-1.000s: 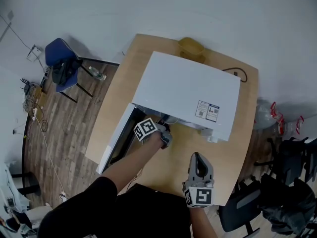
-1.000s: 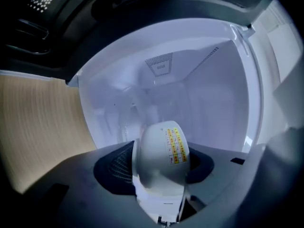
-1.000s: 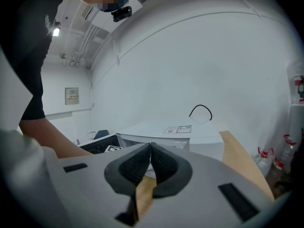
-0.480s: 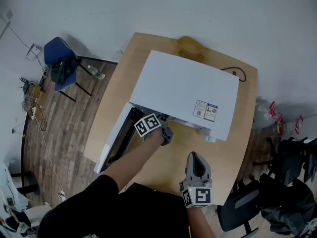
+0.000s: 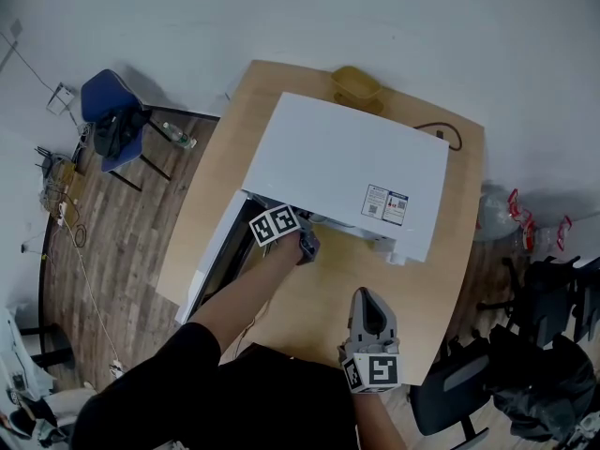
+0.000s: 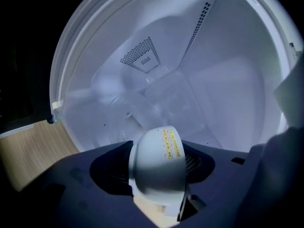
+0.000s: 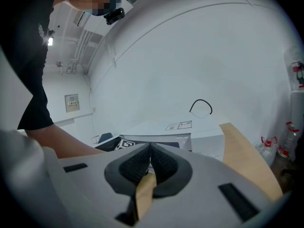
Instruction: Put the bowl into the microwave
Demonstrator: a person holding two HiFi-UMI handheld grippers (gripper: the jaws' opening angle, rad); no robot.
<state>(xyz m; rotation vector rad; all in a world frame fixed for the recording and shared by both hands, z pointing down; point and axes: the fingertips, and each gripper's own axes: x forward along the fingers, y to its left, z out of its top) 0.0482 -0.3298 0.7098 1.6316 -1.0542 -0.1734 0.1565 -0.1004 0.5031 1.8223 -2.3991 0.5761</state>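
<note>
Bowl (image 6: 158, 161) between left gripper (image 6: 157, 169) jaws, opening

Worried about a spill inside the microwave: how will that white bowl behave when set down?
Likely light and stiff: the bowl sits tilted between the left hand-held gripper's opening jaws without sagging. Its smooth, rounded side might slip or roll if released tilted.

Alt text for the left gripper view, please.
A white bowl sits tilted between the left claw's opening jaws, at the mouth of the microwave's white cavity. A glass turntable lies beyond it, and vent holes dot the far wall.
</note>
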